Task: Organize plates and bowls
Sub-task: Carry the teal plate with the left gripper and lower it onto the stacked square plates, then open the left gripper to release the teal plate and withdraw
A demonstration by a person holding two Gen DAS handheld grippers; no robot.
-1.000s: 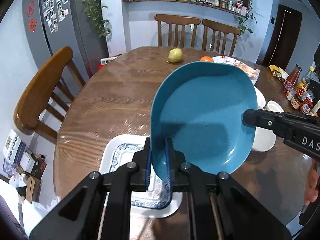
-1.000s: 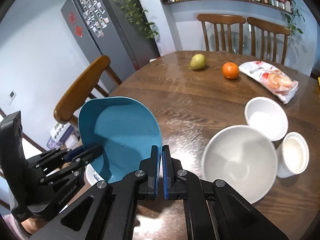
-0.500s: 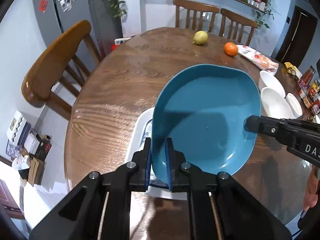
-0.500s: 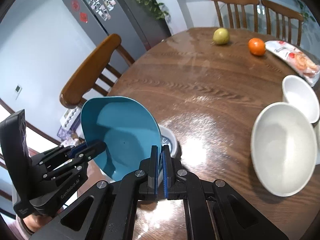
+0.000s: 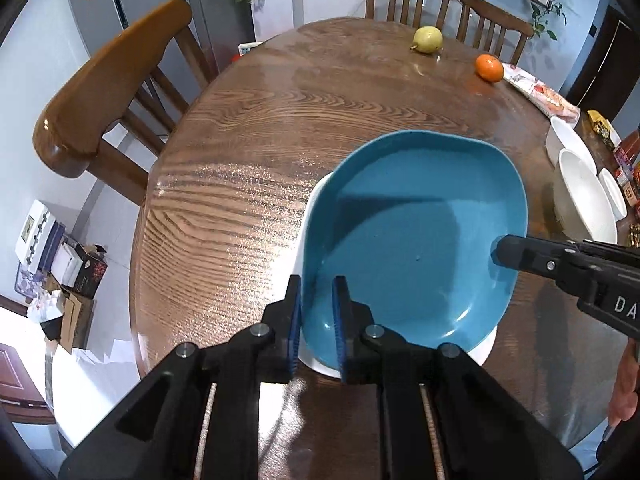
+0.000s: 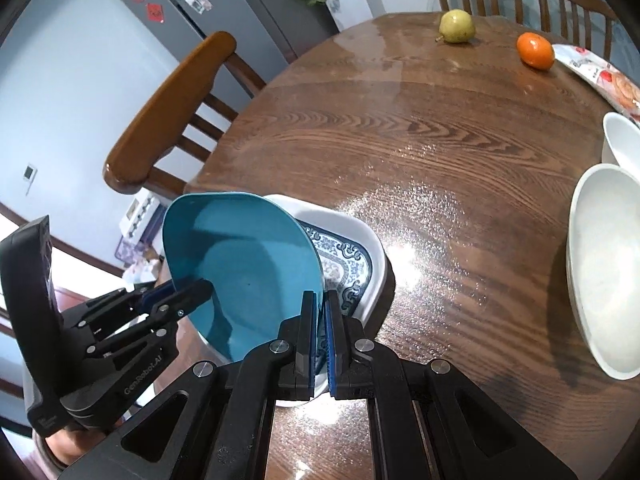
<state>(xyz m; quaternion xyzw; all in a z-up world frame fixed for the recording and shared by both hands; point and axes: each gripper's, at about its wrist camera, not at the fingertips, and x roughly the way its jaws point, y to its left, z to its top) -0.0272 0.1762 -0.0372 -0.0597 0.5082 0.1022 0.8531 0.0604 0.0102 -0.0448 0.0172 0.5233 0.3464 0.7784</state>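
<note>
Gripping the blue plate (image 5: 412,232) from two sides; closing the left gripper (image 5: 317,284) on the near rim, with one blue pad inside the plate and the other outside, under the rim; pinching the opposite rim with the right gripper (image 6: 320,300), its two fingers pressed almost together with only the thin blue edge between them. Showing the same hold from the other side also: the right gripper (image 5: 506,250) reaching in from the right in the left wrist view; the left gripper (image 6: 192,290) biting the rim at the lower left in the right wrist view.

Holding the blue plate (image 6: 248,264) tilted, not flat, directly over the patterned plate (image 6: 352,256), a white one with blue ornament; covering most of it in the left wrist view and leaving only a white rim (image 5: 486,344) visible there; not being able to tell about contact between the two plates.

Showing the patterned plate resting on the brown wooden table (image 5: 248,152), near its front edge; showing at the right side of the table, well apart from the plates, a large white bowl (image 6: 604,264) with a smaller white bowl (image 6: 622,144) just behind it; showing at the far side a pear (image 5: 428,39), an orange (image 5: 489,68) to its right, and a snack bag (image 5: 540,94) just beside the orange; showing a wooden chair (image 5: 108,80) at the left of the table.
</note>
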